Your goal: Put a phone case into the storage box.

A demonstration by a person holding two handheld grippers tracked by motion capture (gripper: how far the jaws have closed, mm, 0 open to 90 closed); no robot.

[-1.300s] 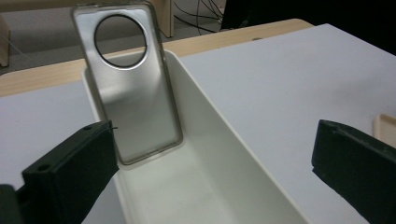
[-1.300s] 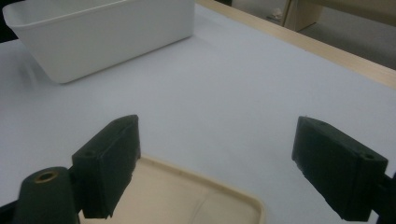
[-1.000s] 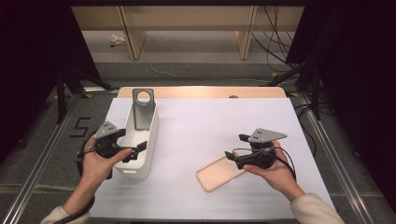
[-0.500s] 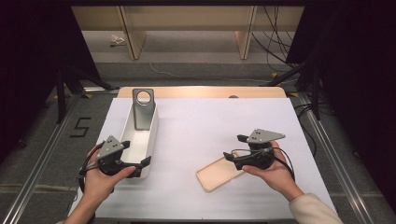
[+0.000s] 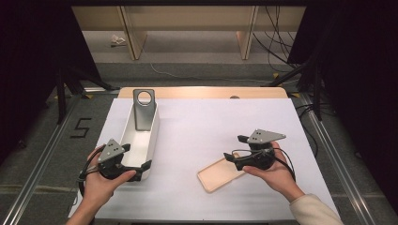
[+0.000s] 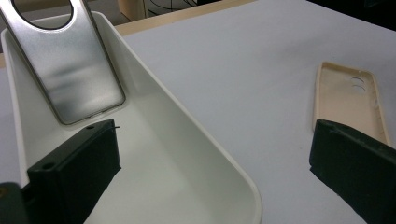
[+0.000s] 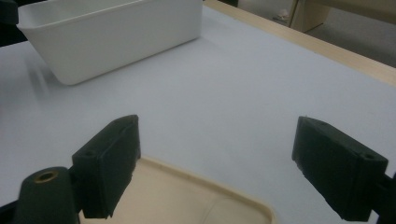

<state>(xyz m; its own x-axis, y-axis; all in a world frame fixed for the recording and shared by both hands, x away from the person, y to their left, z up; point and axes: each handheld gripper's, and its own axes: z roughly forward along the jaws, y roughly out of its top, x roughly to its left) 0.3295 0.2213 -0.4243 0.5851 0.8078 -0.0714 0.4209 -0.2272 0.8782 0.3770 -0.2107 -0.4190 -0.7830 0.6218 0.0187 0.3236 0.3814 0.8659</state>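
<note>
Jaws of both grippers gape: left gripper (image 5: 141, 169) straddling tray (image 5: 148, 136) rim, right gripper (image 5: 234, 156) hiding case (image 5: 218, 174) edge.

Black "5" on the floor (image 5: 80, 127)

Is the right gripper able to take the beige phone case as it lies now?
Probably yes. The right gripper is open at the edge of the phone case, which lies flat on the table with nothing between.

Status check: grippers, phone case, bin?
Left gripper open at white bin near end. Right gripper open over phone case. Metal stand in bin.
</note>
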